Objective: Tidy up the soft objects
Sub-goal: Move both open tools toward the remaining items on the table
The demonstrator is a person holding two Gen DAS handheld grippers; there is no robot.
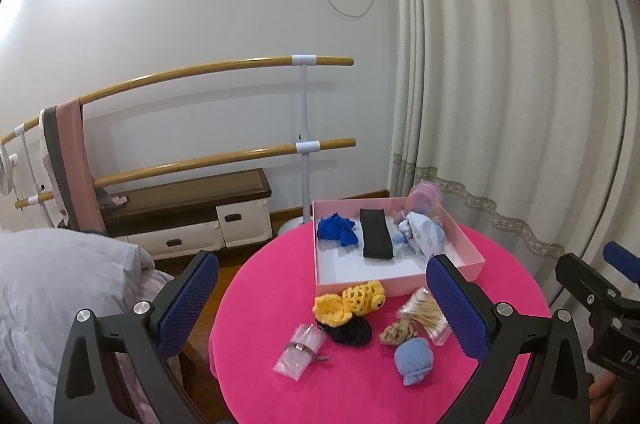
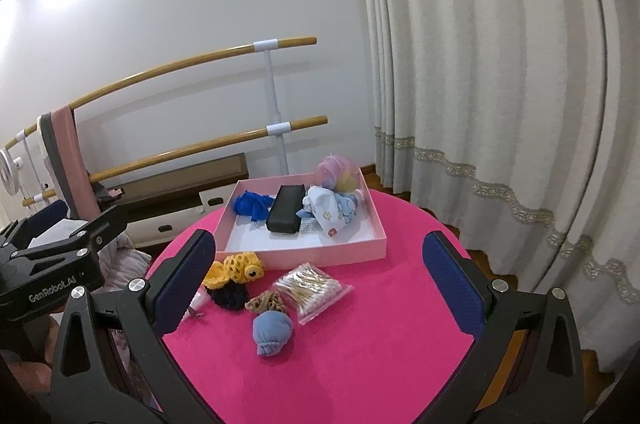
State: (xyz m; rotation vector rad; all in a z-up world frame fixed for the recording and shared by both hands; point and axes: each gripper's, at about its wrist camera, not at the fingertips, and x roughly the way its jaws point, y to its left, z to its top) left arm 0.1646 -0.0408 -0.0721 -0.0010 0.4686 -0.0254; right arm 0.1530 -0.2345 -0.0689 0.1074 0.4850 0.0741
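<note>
A pink box (image 1: 472, 256) (image 2: 376, 224) stands at the far side of a round pink table (image 1: 360, 384) (image 2: 380, 324). It holds a blue cloth (image 1: 336, 230) (image 2: 250, 204), a black pad (image 1: 376, 234) (image 2: 285, 214), a patterned white-blue cloth (image 1: 424, 236) (image 2: 336, 210) and a pastel puff (image 1: 424, 198) (image 2: 336, 170). In front lie a yellow crochet toy (image 1: 352, 300) (image 2: 240, 266), a dark knit piece (image 1: 352, 332) (image 2: 230, 296), a tan scrunchie (image 1: 398, 332) (image 2: 268, 302), a light blue sock ball (image 1: 414, 360) (image 2: 272, 334), a cotton swab bag (image 1: 424, 312) (image 2: 310, 288) and a small clear pouch (image 1: 300, 348). My left gripper (image 1: 324, 300) and right gripper (image 2: 320, 282) are open and empty above the table.
A ballet barre (image 1: 224, 68) with a pink band (image 1: 76, 160) stands at the wall above a low cabinet (image 1: 192, 216). A grey bed cover (image 1: 52, 296) lies left of the table. Curtains (image 1: 500, 84) hang at the right.
</note>
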